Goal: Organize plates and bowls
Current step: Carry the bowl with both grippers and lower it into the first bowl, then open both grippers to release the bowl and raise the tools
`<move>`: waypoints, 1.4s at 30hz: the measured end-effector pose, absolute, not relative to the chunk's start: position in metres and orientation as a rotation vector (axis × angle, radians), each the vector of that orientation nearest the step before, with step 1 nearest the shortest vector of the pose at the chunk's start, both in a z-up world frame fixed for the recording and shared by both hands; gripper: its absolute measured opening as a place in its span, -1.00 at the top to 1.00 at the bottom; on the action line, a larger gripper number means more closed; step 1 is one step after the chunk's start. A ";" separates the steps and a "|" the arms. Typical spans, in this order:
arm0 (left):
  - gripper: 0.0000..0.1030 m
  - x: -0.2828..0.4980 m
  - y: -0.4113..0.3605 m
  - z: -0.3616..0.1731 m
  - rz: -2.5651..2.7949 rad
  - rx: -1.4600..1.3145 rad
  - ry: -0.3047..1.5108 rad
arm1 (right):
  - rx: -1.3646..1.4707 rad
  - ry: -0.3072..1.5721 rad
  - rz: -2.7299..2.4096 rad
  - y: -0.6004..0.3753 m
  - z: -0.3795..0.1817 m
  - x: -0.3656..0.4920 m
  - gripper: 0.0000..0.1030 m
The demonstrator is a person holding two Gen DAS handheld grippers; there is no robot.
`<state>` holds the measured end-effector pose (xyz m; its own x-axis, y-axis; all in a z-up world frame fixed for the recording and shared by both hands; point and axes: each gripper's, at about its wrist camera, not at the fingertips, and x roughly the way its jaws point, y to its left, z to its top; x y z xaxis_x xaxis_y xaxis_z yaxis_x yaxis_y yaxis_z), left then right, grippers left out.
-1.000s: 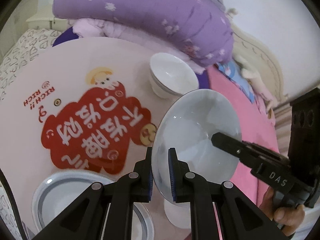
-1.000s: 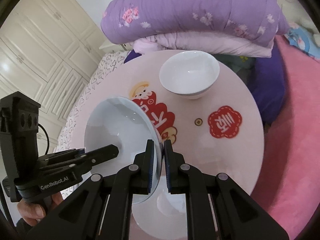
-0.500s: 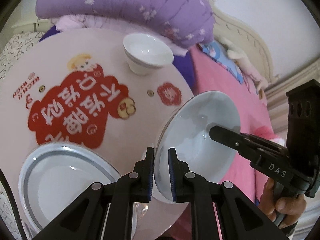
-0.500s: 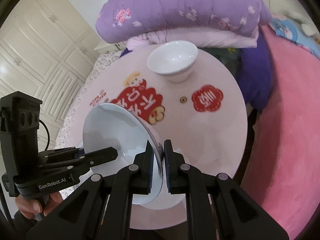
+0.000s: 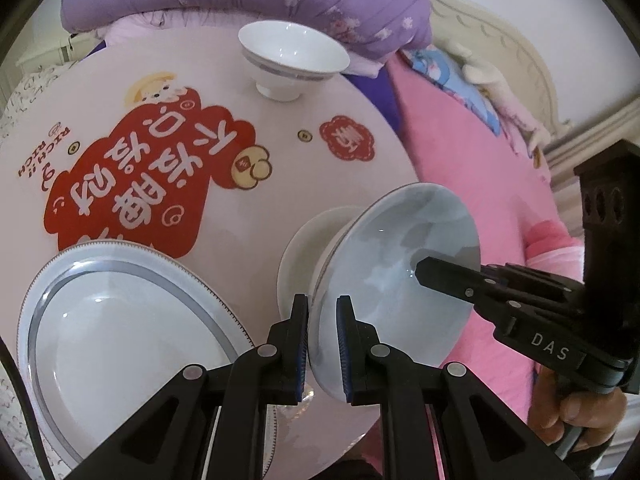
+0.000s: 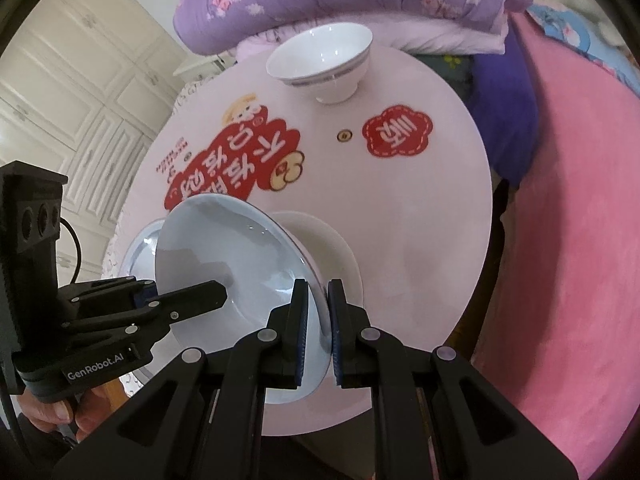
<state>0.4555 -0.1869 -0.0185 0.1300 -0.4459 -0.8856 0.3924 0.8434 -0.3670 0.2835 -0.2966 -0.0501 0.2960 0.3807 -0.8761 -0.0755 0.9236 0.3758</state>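
A pale bowl [image 5: 400, 280] is clamped at opposite rims by both nearly closed grippers, left [image 5: 322, 344] and right [image 6: 318, 328], above a round pink table [image 6: 420, 220] beside a bed [image 6: 568, 240].

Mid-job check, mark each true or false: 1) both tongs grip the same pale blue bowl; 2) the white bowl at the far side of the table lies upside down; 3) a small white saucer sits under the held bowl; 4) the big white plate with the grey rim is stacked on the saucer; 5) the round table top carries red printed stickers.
1) True: the left tongs and the right tongs each pinch the rim of the pale blue ceramic bowl.
2) False: the white footed bowl stands upright on its foot, mouth up.
3) True: the small white saucer lies on the table beneath it.
4) False: the large white plate with the grey rim lies beside the saucer, apart from it.
5) True: the pink round table shows red stickers.
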 end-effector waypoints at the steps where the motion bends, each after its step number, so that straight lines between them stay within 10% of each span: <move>1: 0.81 0.455 -0.188 -0.021 -0.607 -0.043 1.308 | 0.282 1.243 0.309 -0.296 -0.052 0.283 0.80; 17: 0.70 0.458 -0.196 -0.034 -0.617 -0.026 1.312 | 0.265 1.262 0.296 -0.298 -0.058 0.285 0.71; 28: 0.49 0.464 -0.194 -0.033 -0.622 -0.072 1.323 | 0.262 1.236 0.321 -0.287 -0.049 0.289 -0.16; 34: 0.26 0.468 -0.190 -0.024 -0.632 -0.090 1.302 | 0.281 1.214 0.307 -0.295 -0.045 0.292 -0.22; 42: -0.89 0.477 -0.165 -0.009 -0.532 -0.114 1.201 | 0.352 1.128 0.228 -0.326 -0.039 0.294 -1.00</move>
<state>0.4771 -0.1655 -0.0088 0.2548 -0.4501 -0.8558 0.3315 0.8721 -0.3600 0.2941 -0.3257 -0.0393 0.4138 0.3525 -0.8393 -0.0010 0.9222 0.3868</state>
